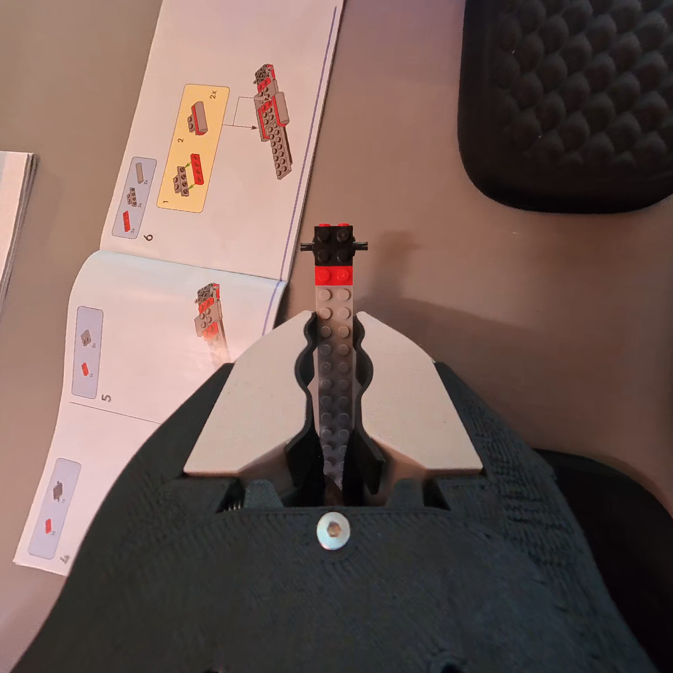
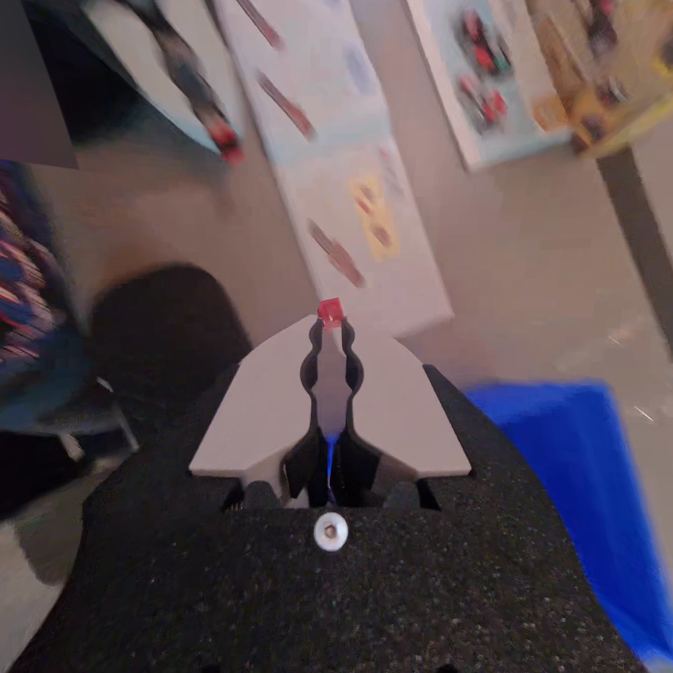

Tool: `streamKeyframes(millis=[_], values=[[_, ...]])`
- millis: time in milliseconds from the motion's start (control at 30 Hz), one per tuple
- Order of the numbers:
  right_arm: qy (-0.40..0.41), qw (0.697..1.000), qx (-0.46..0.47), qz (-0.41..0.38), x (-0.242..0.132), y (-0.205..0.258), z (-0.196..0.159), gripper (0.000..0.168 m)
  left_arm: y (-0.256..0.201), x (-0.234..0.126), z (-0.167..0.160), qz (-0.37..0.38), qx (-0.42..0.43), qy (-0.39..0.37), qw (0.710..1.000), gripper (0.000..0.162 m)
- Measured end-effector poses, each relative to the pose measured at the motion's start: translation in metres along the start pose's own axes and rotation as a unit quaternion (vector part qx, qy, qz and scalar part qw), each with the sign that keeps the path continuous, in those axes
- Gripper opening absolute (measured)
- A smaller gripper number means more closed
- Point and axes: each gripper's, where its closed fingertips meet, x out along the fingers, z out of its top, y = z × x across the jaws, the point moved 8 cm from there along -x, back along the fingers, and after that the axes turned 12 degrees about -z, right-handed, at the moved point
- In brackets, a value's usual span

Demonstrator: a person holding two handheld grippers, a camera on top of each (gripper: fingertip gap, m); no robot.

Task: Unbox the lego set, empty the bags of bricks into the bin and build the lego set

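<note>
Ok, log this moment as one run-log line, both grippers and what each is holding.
left gripper: shut on grey plate assembly | right gripper: shut on small red brick | instruction booklet: open on table | right view: motion-blurred

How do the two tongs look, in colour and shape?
Both look alike. The left tongs and the right tongs each have two pale grey wedge-shaped fingers with wavy black inner edges, set in a rough black printed body with one silver hex screw. No cables or sleeves show.
</note>
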Motion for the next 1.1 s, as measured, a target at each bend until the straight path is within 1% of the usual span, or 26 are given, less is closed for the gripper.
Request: streamKeyframes(millis=[67,100,133,200,267,367,433,500,567,633,667,733,800,867,967,1000,1100], values=[[-0.041,0.997,0.038,0.045,0.021,0.045,0.022,0.01,-0.002,0.0,-0.003,0.003,-0.002,0.003,1.0,0.018],[-0.033,0.996,0.058,0.066,0.038,0.062,0.025,0.01,-0.003,0.001,-0.005,0.003,-0.002,0.003,1.0,0.018],[-0.016,0.994,0.08,0.068,0.057,0.073,0.024,0.01,-0.005,0.001,-0.005,0.002,-0.001,0.003,1.0,0.018],[0.036,0.992,0.113,0.036,0.094,0.082,0.015,0.01,-0.008,0.003,-0.007,0.001,0.006,0.008,1.0,0.018],[0.074,0.989,0.127,0.015,0.118,0.089,0.01,0.01,-0.011,0.005,-0.008,-0.003,0.012,0.014,1.0,0.018],[0.11,0.985,0.131,-0.034,0.133,0.092,0.01,0.01,-0.012,0.005,-0.01,-0.007,0.014,0.014,1.0,0.018],[0.109,0.982,0.149,-0.039,0.138,0.096,0.013,0.017,-0.011,0.005,-0.01,-0.011,0.011,0.01,1.0,0.018],[0.107,0.98,0.165,-0.025,0.138,0.101,0.015,0.03,-0.012,0.007,-0.011,-0.016,0.012,0.009,1.0,0.018],[0.092,0.982,0.161,0.013,0.132,0.104,0.015,0.033,-0.012,0.008,-0.012,-0.018,0.013,0.013,1.0,0.018],[0.054,0.989,0.111,0.077,0.119,0.101,0.018,0.031,-0.011,0.007,-0.013,-0.017,0.01,0.012,1.0,0.018],[0.036,0.992,0.066,0.102,0.113,0.097,0.019,0.031,-0.011,0.007,-0.013,-0.019,0.008,0.008,1.0,0.018],[0.007,0.989,-0.063,0.132,0.106,0.084,0.019,0.033,-0.009,0.006,-0.013,-0.019,0.006,0.003,1.0,0.018],[-0.029,0.968,-0.202,0.145,0.11,0.072,0.021,0.031,-0.009,0.006,-0.014,-0.017,0.005,0.002,1.0,0.018],[-0.043,0.936,-0.297,0.181,0.12,0.065,0.023,0.028,-0.009,0.006,-0.014,-0.017,0.007,0.002,1.0,0.018],[-0.048,0.898,-0.351,0.26,0.139,0.057,0.025,0.021,-0.01,0.006,-0.013,-0.02,0.009,-0.008,1.0,0.018],[-0.054,0.89,-0.362,0.272,0.146,0.054,0.023,0.021,-0.011,0.005,-0.013,-0.021,0.009,-0.01,1.0,0.018],[-0.071,0.879,-0.369,0.293,0.16,0.051,0.021,0.026,-0.01,0.004,-0.013,-0.019,0.008,-0.013,1.0,0.018]])
